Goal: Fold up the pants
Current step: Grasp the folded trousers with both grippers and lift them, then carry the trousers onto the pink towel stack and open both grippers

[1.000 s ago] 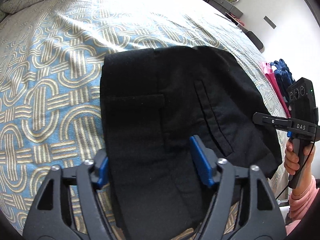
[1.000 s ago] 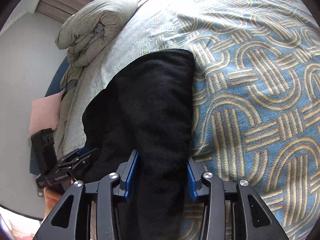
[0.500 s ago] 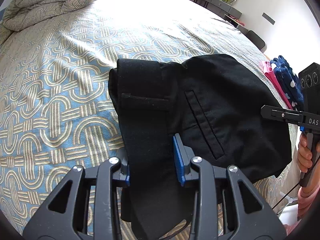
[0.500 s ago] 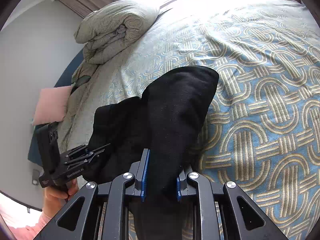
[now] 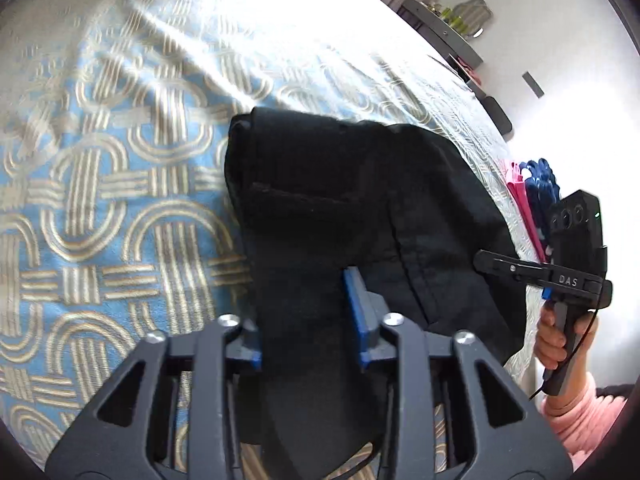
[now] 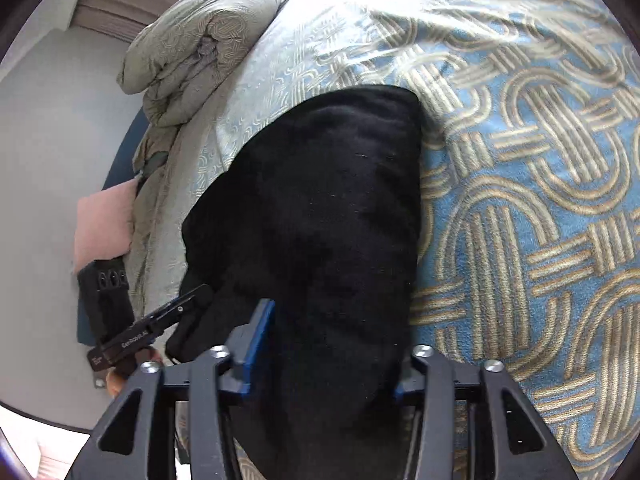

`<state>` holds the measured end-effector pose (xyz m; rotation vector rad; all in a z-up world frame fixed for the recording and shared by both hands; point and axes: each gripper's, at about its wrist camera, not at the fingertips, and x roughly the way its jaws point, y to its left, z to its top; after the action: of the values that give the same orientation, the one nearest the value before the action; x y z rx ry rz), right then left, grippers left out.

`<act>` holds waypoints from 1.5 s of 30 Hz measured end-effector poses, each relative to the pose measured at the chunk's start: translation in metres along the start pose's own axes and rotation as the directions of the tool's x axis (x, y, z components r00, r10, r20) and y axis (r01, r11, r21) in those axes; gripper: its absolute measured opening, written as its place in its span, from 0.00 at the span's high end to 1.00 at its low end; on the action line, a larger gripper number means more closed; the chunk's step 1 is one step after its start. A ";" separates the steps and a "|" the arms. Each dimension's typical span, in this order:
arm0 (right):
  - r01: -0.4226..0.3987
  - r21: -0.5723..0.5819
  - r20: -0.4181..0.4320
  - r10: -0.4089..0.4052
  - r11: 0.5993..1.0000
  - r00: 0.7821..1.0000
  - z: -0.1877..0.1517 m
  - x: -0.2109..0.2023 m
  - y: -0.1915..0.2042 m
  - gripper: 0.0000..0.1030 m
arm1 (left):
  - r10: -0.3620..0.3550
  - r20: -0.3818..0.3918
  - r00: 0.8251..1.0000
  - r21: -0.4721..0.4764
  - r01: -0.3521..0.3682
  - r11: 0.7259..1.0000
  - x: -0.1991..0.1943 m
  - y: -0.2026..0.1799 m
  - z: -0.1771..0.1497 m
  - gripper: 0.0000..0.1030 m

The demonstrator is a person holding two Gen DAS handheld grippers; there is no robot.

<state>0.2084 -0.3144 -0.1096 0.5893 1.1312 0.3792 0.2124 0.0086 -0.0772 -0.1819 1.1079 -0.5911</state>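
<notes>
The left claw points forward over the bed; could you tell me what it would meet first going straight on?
The black pants themselves: the left claw already has their cloth between its fingers, and the folded bulk lies directly ahead.

The left wrist camera sits just behind the left gripper [image 5: 306,316], looking down and forward along its blue-padded fingers, close over the folded black fabric pants [image 5: 344,208] on the blue bedspread with beige loop pattern [image 5: 100,200]. The right wrist camera sits likewise behind the right gripper [image 6: 328,348], facing toward the rolled grey-green duvet [image 6: 196,48]. Both views share pants [image 6: 320,208], bedspread [image 6: 540,160], and each shows the other gripper at its edge.
</notes>
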 end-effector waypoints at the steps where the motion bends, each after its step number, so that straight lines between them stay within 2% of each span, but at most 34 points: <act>1: 0.032 -0.031 0.020 -0.031 0.999 0.999 -0.001 -0.003 0.009 0.83 | 0.006 0.021 1.000 0.014 -0.006 1.000 -0.007 -0.007 0.000 0.76; 3: 0.044 -0.081 0.069 -0.038 0.996 0.997 -0.003 -0.016 0.027 0.87 | 0.009 0.047 0.999 0.038 -0.011 0.999 -0.018 -0.018 -0.001 0.78; 10: 0.077 -0.212 0.170 -0.041 0.974 0.985 -0.016 -0.067 0.063 0.88 | 0.009 0.088 0.996 0.175 -0.025 0.984 -0.042 -0.073 0.004 0.79; 15: 0.083 -0.192 0.234 -0.037 0.978 0.971 -0.024 -0.115 0.049 0.88 | -0.067 0.092 0.993 0.235 0.044 0.971 -0.041 -0.124 0.024 0.79; 17: 0.104 -0.177 0.284 -0.051 0.979 0.957 -0.029 -0.146 0.036 0.88 | -0.107 0.092 0.990 0.287 0.077 0.955 -0.041 -0.155 0.038 0.79; 19: 0.143 -0.157 0.352 -0.080 0.977 0.933 -0.032 -0.186 0.022 0.88 | -0.139 0.096 0.986 0.362 0.095 0.927 -0.037 -0.198 0.050 0.79; 22: 0.208 -0.114 0.459 -0.134 0.971 0.878 -0.039 -0.248 -0.001 0.88 | -0.197 0.101 0.975 0.497 0.122 0.859 -0.029 -0.278 0.069 0.79; 24: 0.270 -0.081 0.536 -0.187 0.959 0.823 -0.045 -0.290 -0.015 0.88 | -0.238 0.097 0.966 0.581 0.139 0.802 -0.019 -0.337 0.084 0.79; 26: 0.331 -0.034 0.609 -0.243 0.943 0.755 -0.052 -0.334 -0.033 0.88 | -0.280 0.081 0.957 0.642 0.165 0.749 -0.007 -0.394 0.098 0.79; 29: 0.401 0.083 0.700 -0.340 0.912 0.628 -0.058 -0.390 -0.067 0.88 | -0.343 0.047 0.938 0.703 0.213 0.679 0.020 -0.477 0.116 0.79; 31: 0.393 0.171 0.725 -0.385 0.904 0.571 -0.057 -0.417 -0.098 0.88 | -0.358 0.038 0.933 0.743 0.213 0.634 0.043 -0.522 0.123 0.79; 33: 0.373 0.255 0.730 -0.431 0.892 0.530 -0.055 -0.433 -0.131 0.88 | -0.346 0.023 0.938 0.774 0.202 0.600 0.075 -0.560 0.127 0.79; 34: 0.364 0.290 0.726 -0.451 0.885 0.520 -0.053 -0.436 -0.148 0.88 | -0.327 0.018 0.945 0.785 0.188 0.590 0.095 -0.574 0.128 0.78; 35: 0.354 0.324 0.714 -0.472 0.877 0.517 -0.050 -0.436 -0.165 0.88 | -0.285 0.022 0.958 0.793 0.157 0.589 0.121 -0.586 0.128 0.76; 37: 0.341 0.398 0.659 -0.524 0.852 0.539 -0.040 -0.430 -0.211 0.85 | -0.166 0.016 0.986 0.788 0.090 0.609 0.177 -0.597 0.128 0.73; 38: 0.344 0.427 0.620 -0.548 0.836 0.561 -0.039 -0.425 -0.231 0.85 | -0.082 0.012 0.997 0.779 0.042 0.626 0.209 -0.594 0.128 0.71; 39: 0.352 0.475 0.551 -0.584 0.807 0.596 -0.036 -0.411 -0.259 0.81 | -0.008 0.009 1.000 0.769 -0.002 0.640 0.235 -0.589 0.128 0.66; 40: 0.365 0.514 0.491 -0.616 0.776 0.616 -0.035 -0.400 -0.279 0.77 | 0.031 0.016 0.999 0.759 -0.032 0.650 0.254 -0.581 0.126 0.52; 41: 0.371 0.543 0.453 -0.634 0.754 0.627 -0.039 -0.388 -0.295 0.71 | 0.006 0.035 0.999 0.749 -0.030 0.662 0.259 -0.575 0.126 0.48; 42: 0.339 0.542 0.478 -0.614 0.769 0.628 -0.047 -0.380 -0.305 0.70 | -0.024 0.050 0.998 0.742 -0.021 0.670 0.257 -0.572 0.126 0.47; 43: 0.321 0.526 0.517 -0.596 0.788 0.615 -0.055 -0.379 -0.306 0.70 | -0.039 0.047 0.998 0.739 -0.009 0.673 0.256 -0.570 0.128 0.43; 45: 0.361 0.499 0.538 -0.609 0.788 0.583 -0.059 -0.374 -0.298 0.68 | -0.030 0.031 0.999 0.734 -0.003 0.679 0.255 -0.568 0.133 0.37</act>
<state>0.0057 -0.7460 -0.0379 0.6068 0.5817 -0.5285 0.2061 -0.6205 0.0224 0.5078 0.7489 -1.0034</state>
